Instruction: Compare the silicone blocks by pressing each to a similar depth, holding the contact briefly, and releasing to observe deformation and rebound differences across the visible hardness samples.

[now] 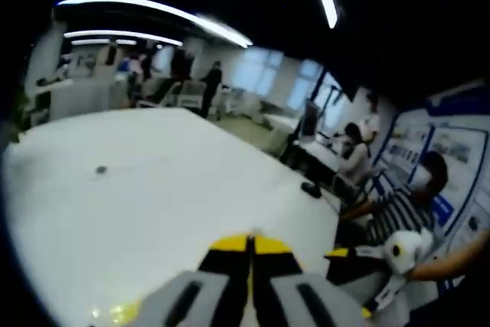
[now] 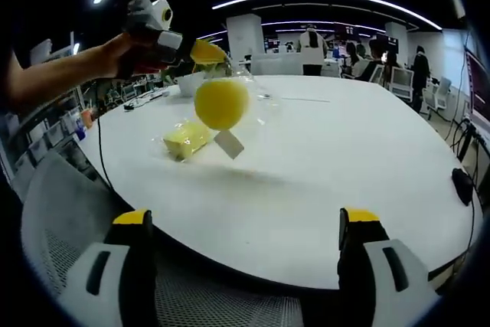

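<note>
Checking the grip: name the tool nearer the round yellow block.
Left. The left tool holds the clear bag with the round yellow block hanging just below its tips; the right tool is open, back at the table edge.

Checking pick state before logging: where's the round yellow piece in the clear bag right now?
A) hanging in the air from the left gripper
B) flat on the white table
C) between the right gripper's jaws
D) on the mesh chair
A: in the right gripper view the left gripper pinches the clear bag at its top, and the round yellow piece hangs clear above the white table.
</note>
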A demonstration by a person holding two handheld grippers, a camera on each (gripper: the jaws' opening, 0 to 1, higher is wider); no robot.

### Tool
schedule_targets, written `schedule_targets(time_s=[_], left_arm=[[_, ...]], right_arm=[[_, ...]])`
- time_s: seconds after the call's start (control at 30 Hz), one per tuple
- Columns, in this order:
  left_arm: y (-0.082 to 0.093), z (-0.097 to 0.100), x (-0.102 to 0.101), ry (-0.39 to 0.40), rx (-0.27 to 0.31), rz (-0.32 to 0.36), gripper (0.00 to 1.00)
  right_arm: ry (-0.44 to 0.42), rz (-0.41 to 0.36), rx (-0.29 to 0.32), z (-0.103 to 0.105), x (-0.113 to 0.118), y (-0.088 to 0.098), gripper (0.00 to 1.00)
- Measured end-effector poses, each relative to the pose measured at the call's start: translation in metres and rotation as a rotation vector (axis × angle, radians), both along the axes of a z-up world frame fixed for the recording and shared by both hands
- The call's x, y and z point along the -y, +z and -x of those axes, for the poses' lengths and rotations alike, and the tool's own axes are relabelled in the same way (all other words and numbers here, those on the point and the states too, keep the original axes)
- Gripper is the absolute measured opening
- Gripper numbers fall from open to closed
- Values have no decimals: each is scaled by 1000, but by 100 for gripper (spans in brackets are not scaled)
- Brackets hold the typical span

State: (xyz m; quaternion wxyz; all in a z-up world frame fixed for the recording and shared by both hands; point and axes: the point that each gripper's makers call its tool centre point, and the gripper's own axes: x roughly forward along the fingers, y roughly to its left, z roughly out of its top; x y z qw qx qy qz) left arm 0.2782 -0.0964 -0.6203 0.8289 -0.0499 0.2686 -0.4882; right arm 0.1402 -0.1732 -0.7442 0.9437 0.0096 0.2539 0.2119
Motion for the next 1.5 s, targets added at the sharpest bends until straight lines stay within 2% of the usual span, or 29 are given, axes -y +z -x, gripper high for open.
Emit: schedule_targets(time_s=[0.33, 0.47, 0.57, 0.63, 0.7, 0.8, 0.9, 1.0, 1.13, 1.23, 1.4, 1.43, 1.5], left_arm=[[22, 23, -14, -12, 40, 13, 0], [36, 31, -15, -26, 75, 30, 0], [46, 38, -14, -37, 81, 43, 0], [54, 42, -13, -46, 95, 53, 0], [63, 48, -12, -54, 95, 70, 0], [78, 56, -11, -73, 104, 102, 0], [93, 67, -8, -102, 135, 120, 0], [107, 79, -6, -130, 141, 150, 0], [125, 93, -6, -162, 145, 190, 0], [138, 105, -6, -189, 162, 205, 0], [159, 120, -11, -215, 176, 259, 0], [162, 122, -12, -215, 171, 275, 0], [171, 124, -16, -212, 166, 319, 0]], right_arm=[[36, -9, 6, 1, -5, 3, 96], [58, -16, 21, -2, -3, 12, 94], [46, -98, 53, -13, -3, 35, 93], [61, -113, 53, -17, -4, 44, 91], [73, -190, 59, -22, -11, 57, 90], [120, -260, 84, -24, -22, 75, 90], [181, -344, 133, -25, -38, 100, 86], [238, -438, 182, -27, -53, 126, 84], [316, -483, 199, -28, -73, 143, 82], [382, -531, 219, -25, -86, 160, 71], [444, -620, 276, -19, -97, 188, 63], [458, -635, 282, -17, -98, 193, 59], [497, -649, 281, -11, -101, 198, 43]])
